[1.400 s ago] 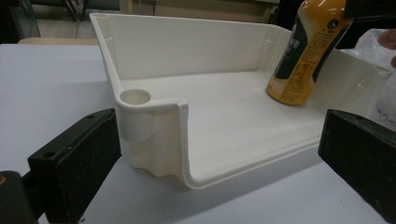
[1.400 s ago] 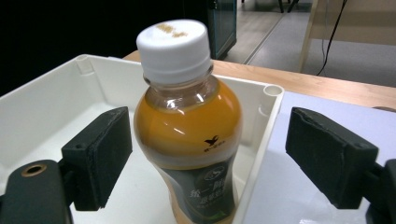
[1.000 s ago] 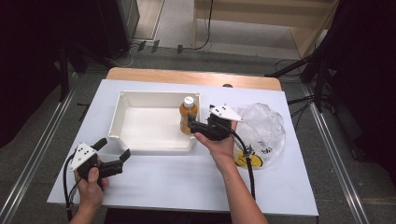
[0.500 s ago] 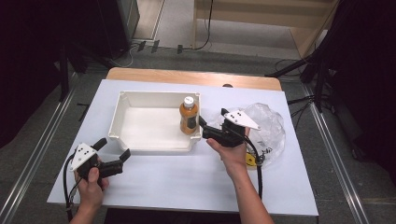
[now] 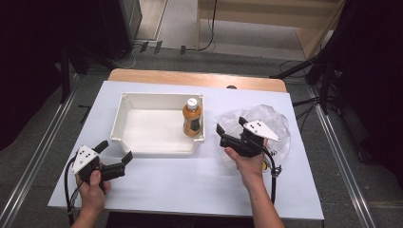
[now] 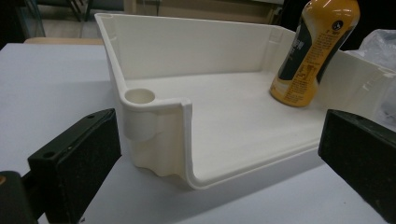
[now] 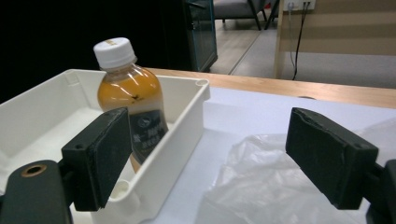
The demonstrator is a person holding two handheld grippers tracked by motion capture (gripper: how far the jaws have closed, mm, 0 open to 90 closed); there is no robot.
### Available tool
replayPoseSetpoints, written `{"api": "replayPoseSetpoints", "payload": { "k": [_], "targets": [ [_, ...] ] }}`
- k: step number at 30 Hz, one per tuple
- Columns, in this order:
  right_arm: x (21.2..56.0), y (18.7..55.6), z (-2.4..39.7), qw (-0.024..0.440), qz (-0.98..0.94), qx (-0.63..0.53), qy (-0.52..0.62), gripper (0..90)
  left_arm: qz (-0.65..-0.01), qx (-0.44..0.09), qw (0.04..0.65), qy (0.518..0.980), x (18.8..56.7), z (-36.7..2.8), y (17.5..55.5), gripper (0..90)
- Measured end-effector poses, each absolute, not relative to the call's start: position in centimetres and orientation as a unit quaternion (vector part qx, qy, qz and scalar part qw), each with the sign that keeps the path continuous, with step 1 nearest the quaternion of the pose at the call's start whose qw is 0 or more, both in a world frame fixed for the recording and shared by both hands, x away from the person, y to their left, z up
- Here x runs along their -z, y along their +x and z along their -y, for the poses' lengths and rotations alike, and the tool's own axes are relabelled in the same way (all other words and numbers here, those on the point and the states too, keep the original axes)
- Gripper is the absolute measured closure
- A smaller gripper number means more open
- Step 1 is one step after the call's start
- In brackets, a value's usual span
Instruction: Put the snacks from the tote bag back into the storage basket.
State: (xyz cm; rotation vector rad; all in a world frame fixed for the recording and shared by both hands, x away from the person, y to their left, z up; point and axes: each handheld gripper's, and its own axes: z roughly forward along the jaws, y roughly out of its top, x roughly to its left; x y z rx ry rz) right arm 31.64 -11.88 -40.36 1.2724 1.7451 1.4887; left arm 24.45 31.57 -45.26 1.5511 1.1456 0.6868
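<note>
An orange drink bottle (image 5: 192, 118) with a white cap stands upright in the right end of a white tray (image 5: 147, 128). My right gripper (image 5: 231, 125) is open and empty, to the right of the tray, at the edge of a clear plastic bag (image 5: 272, 124). The right gripper view has the bottle (image 7: 130, 107) just beyond the left jaw, inside the tray wall (image 7: 187, 116). Near the table's front left, my left gripper (image 5: 115, 150) is open and empty, pointing at the tray's near corner (image 6: 154, 116). The bottle (image 6: 313, 51) stands at the far right of the left gripper view.
The crumpled clear bag (image 7: 261, 182) lies on the white table cover (image 5: 190, 185) to the right of the tray. A wooden table edge (image 5: 190, 78) runs along the back. Cables trail from both grippers toward the front edge.
My right gripper has let go of the bottle and drawn back to the right, over the bag's edge. The bottle stays standing in the tray. The left gripper has not moved.
</note>
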Motion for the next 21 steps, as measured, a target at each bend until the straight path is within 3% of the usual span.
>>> {"api": "replayPoseSetpoints", "payload": {
  "k": [21],
  "targets": [
    [42.0, 28.6, 18.7, 0.275, -0.619, -0.545, 0.495, 15.0, -0.476, -0.291, 0.518, 0.649, 45.3, -31.4, 24.4, 0.0]
  ]
}}
